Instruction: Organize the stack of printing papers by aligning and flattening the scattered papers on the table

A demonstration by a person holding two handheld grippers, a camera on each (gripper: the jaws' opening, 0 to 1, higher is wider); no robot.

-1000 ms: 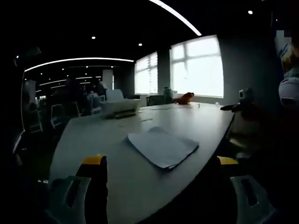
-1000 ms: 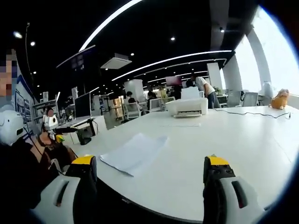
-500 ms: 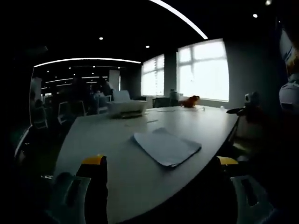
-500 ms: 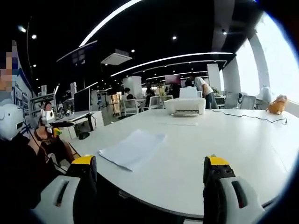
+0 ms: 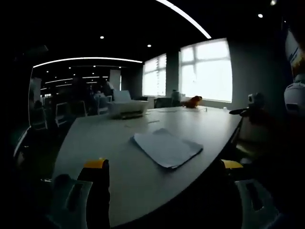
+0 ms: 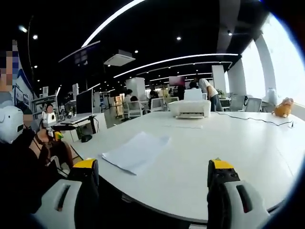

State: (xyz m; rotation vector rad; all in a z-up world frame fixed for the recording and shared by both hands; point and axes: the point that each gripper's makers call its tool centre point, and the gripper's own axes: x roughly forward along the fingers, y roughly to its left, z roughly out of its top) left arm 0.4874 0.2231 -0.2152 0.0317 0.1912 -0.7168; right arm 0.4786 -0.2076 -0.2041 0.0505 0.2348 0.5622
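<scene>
A loose stack of white printing papers (image 5: 167, 148) lies on the big white table (image 5: 119, 167), its sheets slightly fanned and out of line. The same stack of papers (image 6: 137, 151) shows in the right gripper view, near the table's left edge. My left gripper (image 5: 164, 167) is open, held off the table's near edge, well short of the papers. My right gripper (image 6: 151, 169) is open too, its yellow-tipped jaws wide apart, with the papers ahead and left of centre. Neither gripper touches anything.
A white printer (image 6: 190, 109) stands at the far side of the table (image 6: 228, 143), with a black cable (image 6: 259, 116) running right. An orange plush toy (image 6: 283, 106) sits by the window. A person (image 6: 19, 162) is at the left, beside the table's edge.
Both views have shifted slightly with the hands. The papers lie as before and both grippers stay open.
</scene>
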